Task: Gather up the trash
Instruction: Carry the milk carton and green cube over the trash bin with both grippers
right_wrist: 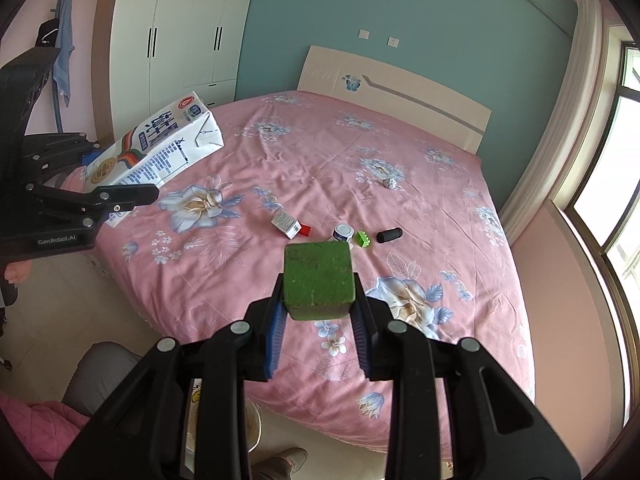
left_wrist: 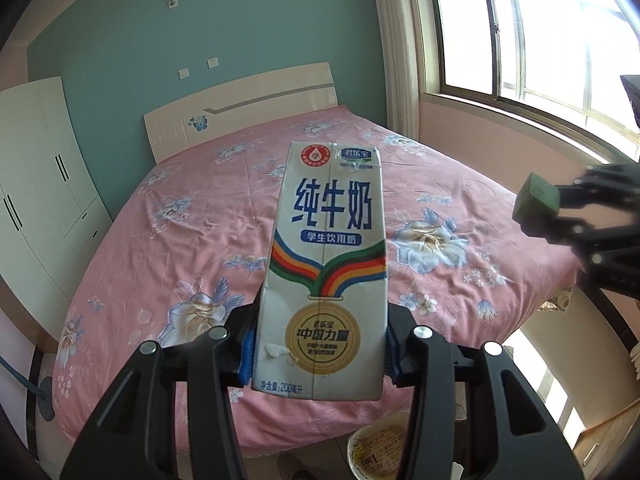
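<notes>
My left gripper (left_wrist: 320,356) is shut on a white milk carton (left_wrist: 326,264) with blue lettering, held upright above the pink bed; the same carton (right_wrist: 156,148) shows at the left of the right wrist view. My right gripper (right_wrist: 320,320) is shut on a green sponge block (right_wrist: 319,280), also seen as a green block (left_wrist: 534,200) at the right edge of the left wrist view. On the bedspread lie a small box with a red end (right_wrist: 289,225), a small tin (right_wrist: 343,233), a green brick (right_wrist: 363,239), a black cylinder (right_wrist: 389,235) and a crumpled wad (right_wrist: 389,183).
The pink floral bed (right_wrist: 320,152) fills the middle, headboard (right_wrist: 400,88) at the far wall. A white wardrobe (right_wrist: 180,40) stands left, a window (left_wrist: 540,40) right. Below the left gripper a paper bowl (left_wrist: 378,452) sits on the floor. A person's shoe (right_wrist: 288,460) shows at the bottom.
</notes>
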A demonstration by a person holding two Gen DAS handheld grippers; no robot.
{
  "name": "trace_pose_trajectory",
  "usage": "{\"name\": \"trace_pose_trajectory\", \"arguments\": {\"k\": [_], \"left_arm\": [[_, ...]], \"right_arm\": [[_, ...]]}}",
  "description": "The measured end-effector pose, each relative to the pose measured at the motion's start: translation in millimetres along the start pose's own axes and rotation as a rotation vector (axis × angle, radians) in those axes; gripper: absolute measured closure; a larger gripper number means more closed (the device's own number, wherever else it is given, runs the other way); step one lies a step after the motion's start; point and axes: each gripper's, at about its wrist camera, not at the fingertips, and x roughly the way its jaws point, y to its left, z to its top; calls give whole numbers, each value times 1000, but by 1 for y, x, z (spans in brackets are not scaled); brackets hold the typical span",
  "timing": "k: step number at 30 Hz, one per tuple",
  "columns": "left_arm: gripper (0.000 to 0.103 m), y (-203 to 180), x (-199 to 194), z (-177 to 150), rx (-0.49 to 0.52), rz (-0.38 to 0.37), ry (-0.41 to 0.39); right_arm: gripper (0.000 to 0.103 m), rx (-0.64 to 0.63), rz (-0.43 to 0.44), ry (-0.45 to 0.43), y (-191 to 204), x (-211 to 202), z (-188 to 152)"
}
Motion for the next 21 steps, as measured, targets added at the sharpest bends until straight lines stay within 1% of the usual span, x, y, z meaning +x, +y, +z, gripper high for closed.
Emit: {"name": "trace_pose_trajectory", "arguments": {"k": [4,9,12,21], "left_arm": [[54,-2,-9,-29,6,-5,16],[54,-5,4,-71,13,-28,87],[54,-9,17,-99,21,-42,145],[54,-31,77,-177,36,-94,355]], "right_arm": [[72,6,15,22,11,-2,-21],[72,12,43,81,26,15,-56],[72,24,72,126,35,32,-80],[72,59,149,291,59,96,-156]]}}
